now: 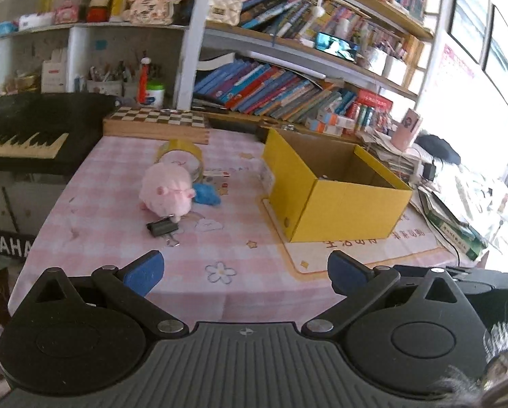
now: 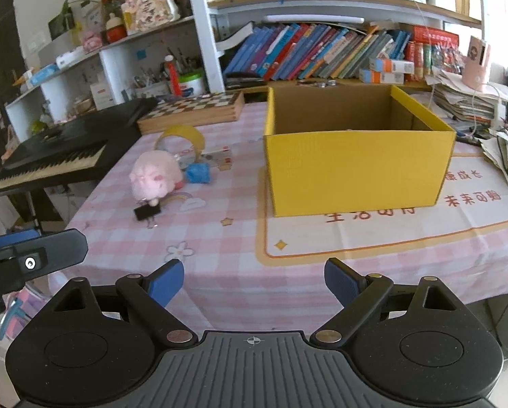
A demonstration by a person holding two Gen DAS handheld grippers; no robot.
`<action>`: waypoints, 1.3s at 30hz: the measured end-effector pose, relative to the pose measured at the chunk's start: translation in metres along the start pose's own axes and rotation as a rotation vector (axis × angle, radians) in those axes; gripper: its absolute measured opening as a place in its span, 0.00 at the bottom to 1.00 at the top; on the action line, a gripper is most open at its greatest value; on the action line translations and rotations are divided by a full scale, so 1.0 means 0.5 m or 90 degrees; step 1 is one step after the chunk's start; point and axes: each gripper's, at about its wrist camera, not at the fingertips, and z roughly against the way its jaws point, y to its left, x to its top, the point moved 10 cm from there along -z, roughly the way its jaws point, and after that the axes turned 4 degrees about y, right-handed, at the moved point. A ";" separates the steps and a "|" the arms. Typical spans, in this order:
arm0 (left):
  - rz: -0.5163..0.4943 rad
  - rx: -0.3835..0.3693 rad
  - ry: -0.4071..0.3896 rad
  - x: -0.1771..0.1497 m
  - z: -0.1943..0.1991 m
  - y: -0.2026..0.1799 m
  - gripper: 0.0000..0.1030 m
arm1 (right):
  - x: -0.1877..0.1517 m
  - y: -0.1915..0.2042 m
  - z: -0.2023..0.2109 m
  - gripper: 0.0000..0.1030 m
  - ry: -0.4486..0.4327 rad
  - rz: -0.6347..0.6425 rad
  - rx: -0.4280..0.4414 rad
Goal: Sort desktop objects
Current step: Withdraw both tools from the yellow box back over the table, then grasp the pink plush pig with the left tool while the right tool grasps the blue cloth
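On the pink checked tablecloth (image 1: pixel 94 204) (image 2: pixel 220 248) lie a pink plush pig (image 1: pixel 167 193) (image 2: pixel 153 175), a black binder clip (image 1: pixel 161 227) (image 2: pixel 147 211) just in front of it, a blue crumpled thing (image 1: pixel 206 195) (image 2: pixel 198 173) to its right and a yellow tape roll (image 1: pixel 181 156) (image 2: pixel 182 141) behind. An open yellow cardboard box (image 1: pixel 335 210) (image 2: pixel 356 170) stands to the right. My left gripper (image 1: pixel 245 273) hangs open above the table's near edge, well short of the clip. My right gripper (image 2: pixel 254 282) is open too, in front of the box, nothing between its fingers.
A black keyboard (image 1: pixel 22 129) (image 2: pixel 56 156) sits off the table's left side, a chessboard box (image 1: pixel 155 122) (image 2: pixel 196 108) at the back. Bookshelves (image 1: pixel 288 85) rise behind. Stacks of papers (image 2: pixel 464 98) crowd the right edge. The left gripper's side shows at the right wrist view's left edge (image 2: pixel 33 255).
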 end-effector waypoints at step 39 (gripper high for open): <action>0.061 0.096 0.049 0.002 -0.035 0.194 1.00 | 0.044 0.185 -0.109 0.89 0.042 0.115 0.067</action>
